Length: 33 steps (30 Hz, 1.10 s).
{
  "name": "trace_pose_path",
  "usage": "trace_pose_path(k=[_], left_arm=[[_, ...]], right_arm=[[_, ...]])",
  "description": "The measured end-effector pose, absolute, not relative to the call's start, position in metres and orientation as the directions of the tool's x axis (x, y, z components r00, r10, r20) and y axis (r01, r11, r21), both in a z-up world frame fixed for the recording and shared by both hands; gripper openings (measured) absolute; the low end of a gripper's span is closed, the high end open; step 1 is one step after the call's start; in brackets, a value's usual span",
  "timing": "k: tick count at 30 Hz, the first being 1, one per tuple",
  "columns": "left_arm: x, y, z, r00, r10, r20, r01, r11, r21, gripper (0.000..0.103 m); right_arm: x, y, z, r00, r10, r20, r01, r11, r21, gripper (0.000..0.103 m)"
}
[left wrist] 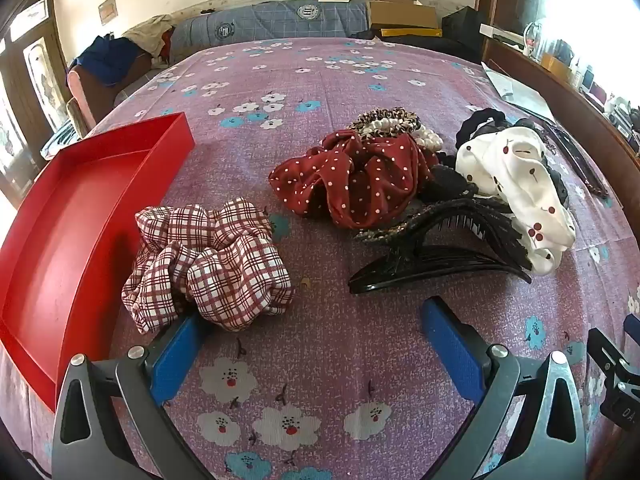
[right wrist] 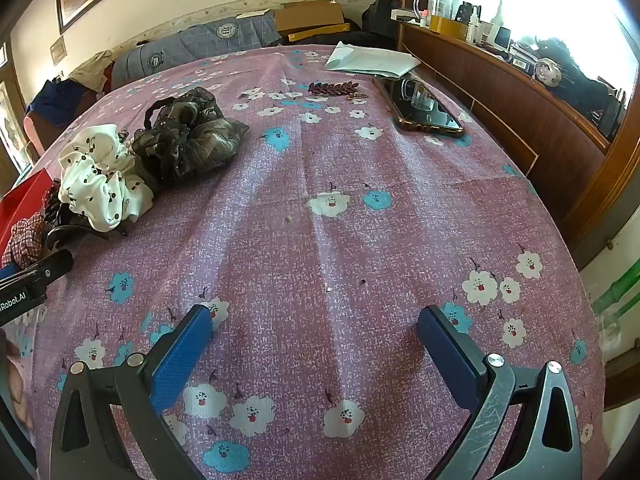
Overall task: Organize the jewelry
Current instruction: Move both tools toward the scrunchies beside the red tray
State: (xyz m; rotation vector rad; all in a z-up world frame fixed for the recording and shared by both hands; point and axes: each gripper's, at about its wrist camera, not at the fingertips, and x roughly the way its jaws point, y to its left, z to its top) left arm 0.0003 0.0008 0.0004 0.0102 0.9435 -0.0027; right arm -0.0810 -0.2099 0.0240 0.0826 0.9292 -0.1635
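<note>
A red tray point(left wrist: 80, 200) lies empty at the left on the flowered bedspread. Beside it sits a red-and-white plaid scrunchie point(left wrist: 208, 264), just ahead of my left gripper point(left wrist: 312, 332), which is open with nothing between its blue pads. Further right lie a dark red dotted scrunchie point(left wrist: 360, 180), a black claw clip point(left wrist: 440, 256), a white cherry-print scrunchie point(left wrist: 520, 192) and a leopard one point(left wrist: 384, 120). In the right wrist view my right gripper point(right wrist: 316, 328) hangs open over bare cloth. The white scrunchie point(right wrist: 100, 180) and a black sheer scrunchie point(right wrist: 188, 140) lie to its far left.
A phone point(right wrist: 420, 108) and a brown leaf-shaped clip point(right wrist: 336, 88) lie at the far right of the bed, near folded paper point(right wrist: 372, 60). A wooden headboard point(right wrist: 520, 120) runs along the right. Bedding and cardboard boxes point(left wrist: 404, 14) line the far side.
</note>
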Motion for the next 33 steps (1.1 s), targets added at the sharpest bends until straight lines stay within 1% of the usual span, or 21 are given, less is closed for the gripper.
trace_pose_path(k=[4,6,9,12,14,16,20,27,33], left_arm=[[0.000,0.008,0.005,0.507,-0.007,-0.862,0.018,1.000,0.002,0.103],[-0.006,0.015,0.012,0.478,-0.030,-0.878,0.020,1.000,-0.023,0.103],[-0.020,0.023,0.034,0.506,-0.028,-0.862,0.014,1.000,-0.025,0.103],[-0.031,0.039,0.062,0.526,-0.027,-0.850,-0.009,0.999,-0.037,0.103],[-0.039,0.051,0.080,0.540,-0.045,-0.841,-0.023,0.997,-0.068,0.103],[-0.050,0.059,0.099,0.560,-0.053,-0.827,-0.034,0.996,-0.087,0.103],[-0.063,0.065,0.130,0.586,-0.053,-0.808,-0.029,0.996,-0.086,0.103],[-0.090,0.069,0.155,0.620,-0.040,-0.784,0.000,0.999,-0.051,0.103],[-0.102,0.077,0.158,0.620,-0.025,-0.784,-0.004,0.999,-0.035,0.103]], right_arm=[[-0.081,-0.210,0.024,0.586,-0.107,-0.803,0.173,0.985,-0.004,0.103],[-0.079,-0.210,0.025,0.577,-0.106,-0.810,0.169,0.986,-0.008,0.103],[-0.077,-0.212,0.032,0.536,-0.142,-0.832,0.205,0.978,-0.035,0.102],[-0.081,-0.215,0.048,0.567,-0.165,-0.807,0.218,0.975,-0.046,0.102],[-0.089,-0.209,0.059,0.579,-0.165,-0.798,0.218,0.975,-0.044,0.102],[-0.097,-0.201,0.080,0.593,-0.168,-0.788,0.221,0.974,-0.041,0.102],[-0.106,-0.178,0.112,0.617,-0.179,-0.767,0.211,0.976,-0.058,0.102],[-0.120,-0.134,0.153,0.649,-0.159,-0.744,0.167,0.984,-0.065,0.102],[-0.122,-0.111,0.163,0.628,-0.142,-0.766,0.156,0.986,-0.055,0.102]])
